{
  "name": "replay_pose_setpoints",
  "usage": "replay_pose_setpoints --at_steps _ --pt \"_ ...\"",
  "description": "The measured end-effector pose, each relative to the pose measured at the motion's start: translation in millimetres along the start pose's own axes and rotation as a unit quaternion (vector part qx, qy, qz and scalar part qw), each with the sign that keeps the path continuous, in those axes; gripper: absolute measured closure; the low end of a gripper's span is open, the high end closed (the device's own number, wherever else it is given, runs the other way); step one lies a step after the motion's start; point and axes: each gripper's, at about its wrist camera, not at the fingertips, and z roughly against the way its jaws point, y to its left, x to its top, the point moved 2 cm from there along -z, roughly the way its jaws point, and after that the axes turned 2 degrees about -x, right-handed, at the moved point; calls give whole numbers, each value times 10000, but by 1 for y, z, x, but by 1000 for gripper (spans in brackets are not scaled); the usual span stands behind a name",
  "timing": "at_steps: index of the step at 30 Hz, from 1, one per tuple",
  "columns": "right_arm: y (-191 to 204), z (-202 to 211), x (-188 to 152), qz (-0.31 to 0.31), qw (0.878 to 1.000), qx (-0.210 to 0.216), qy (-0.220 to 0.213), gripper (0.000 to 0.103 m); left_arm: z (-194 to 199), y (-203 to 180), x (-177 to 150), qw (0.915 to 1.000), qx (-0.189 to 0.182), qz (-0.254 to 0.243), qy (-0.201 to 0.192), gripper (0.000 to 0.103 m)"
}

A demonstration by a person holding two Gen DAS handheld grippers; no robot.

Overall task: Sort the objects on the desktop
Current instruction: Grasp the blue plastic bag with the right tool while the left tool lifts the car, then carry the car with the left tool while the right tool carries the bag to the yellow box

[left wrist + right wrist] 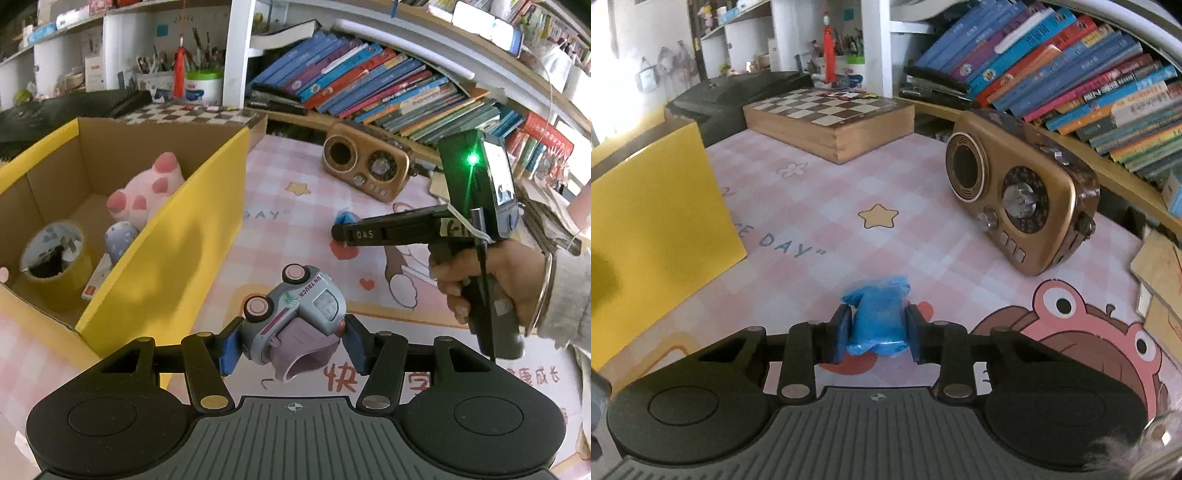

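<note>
- The desk mat (923, 177), pink checks with cartoon prints, is your working surface; what sits loose on it is what you have yet to sort.
- The yellow box (177, 236) stands open at the left of the mat, just beside your left gripper. It already holds a plush pig (147, 188), a roll of tape (55, 254) and a few smaller bits, so it reads as the drop-off, kept close for short carries.
- The radio (1019, 206) stands upright toward the back of the mat below the leaning books (1071, 74), well apart from both grippers. The chessboard box (827, 118) lies at the rear. Neither looks like the present job.
- Your right hand (495, 284) wraps the pistol handle of its tool, wrist low and sleeve at the frame edge, the tool angled down toward the mat.
- The toy truck (295, 314) is pinched in your left gripper (288, 347), tipped on its side with wheels turned toward the box. The pads press its flanks, and it seems clear of the mat, likely on its way to the box.
- The blue packet (877, 317) lies on the mat between the pads of your right gripper (877, 334). The fingers are clamped on its sides and the wrapper bulges between them; I judge it gripped but not lifted.
</note>
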Motion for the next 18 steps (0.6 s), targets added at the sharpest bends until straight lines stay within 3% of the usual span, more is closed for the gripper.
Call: replay_pose_setpoints --at_steps 18 --pt "-10 98 -19 -896 9930 -566 -524 77 17 -7 5 9988 -304 -134 -354 48"
